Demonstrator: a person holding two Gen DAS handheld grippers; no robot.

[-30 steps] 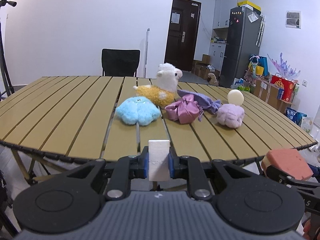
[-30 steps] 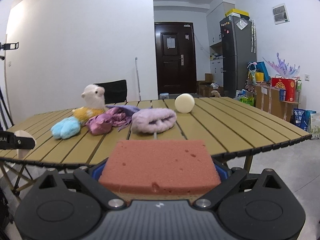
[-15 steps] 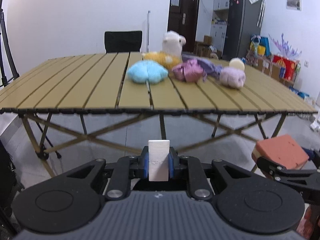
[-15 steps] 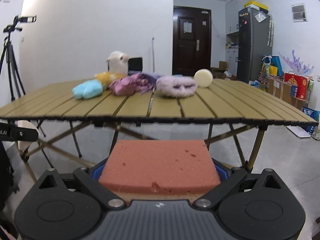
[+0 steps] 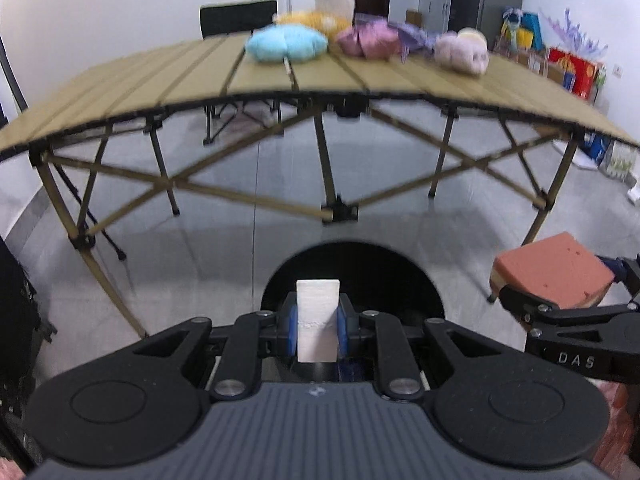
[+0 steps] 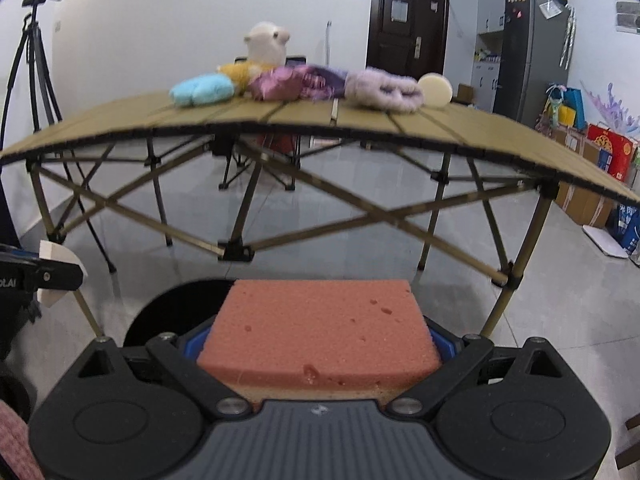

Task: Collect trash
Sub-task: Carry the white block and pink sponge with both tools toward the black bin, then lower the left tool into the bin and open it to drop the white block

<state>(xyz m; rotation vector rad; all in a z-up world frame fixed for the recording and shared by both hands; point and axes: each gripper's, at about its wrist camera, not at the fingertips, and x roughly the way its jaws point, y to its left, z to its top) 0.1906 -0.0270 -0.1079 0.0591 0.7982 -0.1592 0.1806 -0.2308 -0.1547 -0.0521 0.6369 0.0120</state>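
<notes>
Both claws have dropped below the near edge of the slatted surface (image 5: 168, 80), which a second ago lay under them; open grey floor spreads beneath its crossed legs. The left claw (image 5: 318, 332) is clamped on a white foam block (image 5: 318, 320), above a round black opening (image 5: 352, 276) half hidden by the claw. The right claw (image 6: 318, 344) grips a pink sponge (image 6: 318, 328). Plush toys (image 5: 286, 44) on the surface are blurred.

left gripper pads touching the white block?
Touching. The left wrist view shows the white block clamped upright in the left gripper, both blue pads pressed against its sides with no gap.
</notes>
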